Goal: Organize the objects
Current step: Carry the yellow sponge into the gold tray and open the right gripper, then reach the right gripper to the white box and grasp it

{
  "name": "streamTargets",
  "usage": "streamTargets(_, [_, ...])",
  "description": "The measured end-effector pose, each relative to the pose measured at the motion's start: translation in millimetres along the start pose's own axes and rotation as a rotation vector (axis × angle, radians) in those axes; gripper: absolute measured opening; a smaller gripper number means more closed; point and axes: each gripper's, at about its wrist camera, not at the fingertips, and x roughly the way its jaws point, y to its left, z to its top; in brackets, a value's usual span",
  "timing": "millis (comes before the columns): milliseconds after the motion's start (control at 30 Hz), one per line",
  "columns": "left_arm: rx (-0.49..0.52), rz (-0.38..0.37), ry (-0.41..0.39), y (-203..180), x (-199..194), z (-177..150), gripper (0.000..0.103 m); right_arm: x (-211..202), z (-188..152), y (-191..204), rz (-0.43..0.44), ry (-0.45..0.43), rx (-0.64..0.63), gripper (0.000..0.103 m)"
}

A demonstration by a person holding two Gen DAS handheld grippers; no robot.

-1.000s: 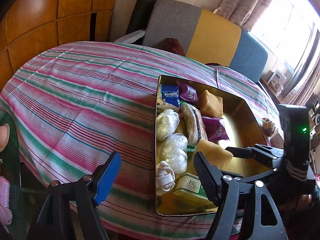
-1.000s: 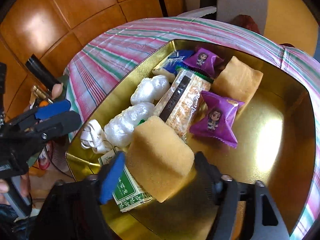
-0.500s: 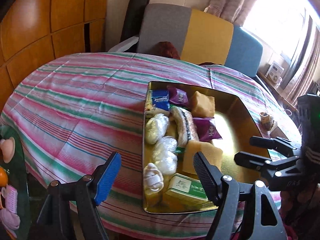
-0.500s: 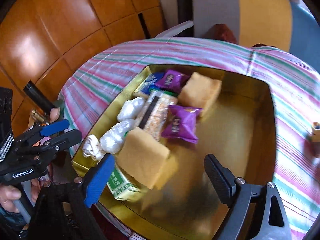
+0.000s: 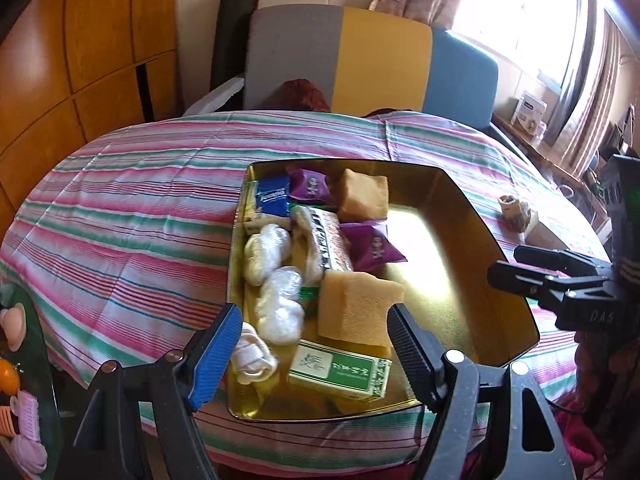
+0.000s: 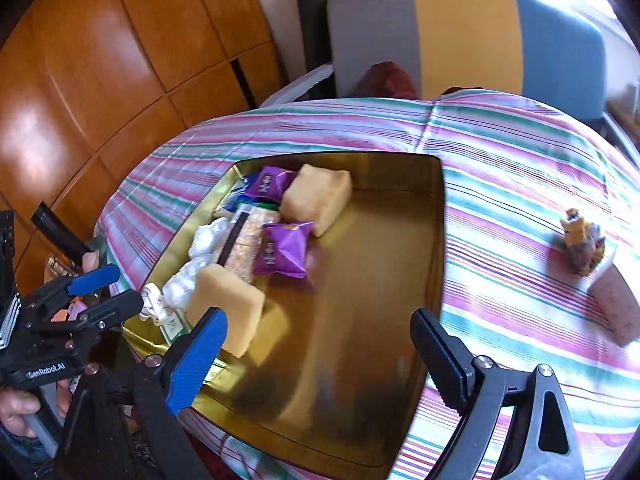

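Observation:
A gold metal tray (image 5: 472,240) (image 6: 380,320) lies on a striped tablecloth. Its left half holds a yellow sponge (image 5: 358,308) (image 6: 226,304), a second sponge (image 5: 364,196) (image 6: 318,198), two purple snack packs (image 5: 372,246) (image 6: 284,248), a green box (image 5: 340,372), a cereal bar (image 5: 324,238), white wrapped bundles (image 5: 278,304) and a blue tissue pack (image 5: 272,196). My left gripper (image 5: 312,356) is open and empty above the tray's near edge. My right gripper (image 6: 316,356) is open and empty above the tray's bare right half, and also shows in the left wrist view (image 5: 532,272).
A small colourful wrapped item (image 6: 582,240) (image 5: 514,212) and a pale box (image 6: 616,304) lie on the cloth right of the tray. A grey, yellow and blue sofa (image 5: 376,64) stands behind the table. Wooden panels (image 6: 100,60) are on the left.
My right gripper let go of the yellow sponge, which now rests in the tray, and pulled back and up to the right. My left gripper also drew back from the tray.

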Motion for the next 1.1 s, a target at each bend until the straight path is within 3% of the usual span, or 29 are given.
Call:
streamTargets(367, [0.033,-0.018,0.016,-16,5,1,0.076,-20,-3,-30,-0.052,-0.033,0.052,0.095])
streamTargets(1100, [0.106,-0.076,0.008,-53,10,16,0.076,-72,2,-118,-0.266,-0.058,0.128,0.096])
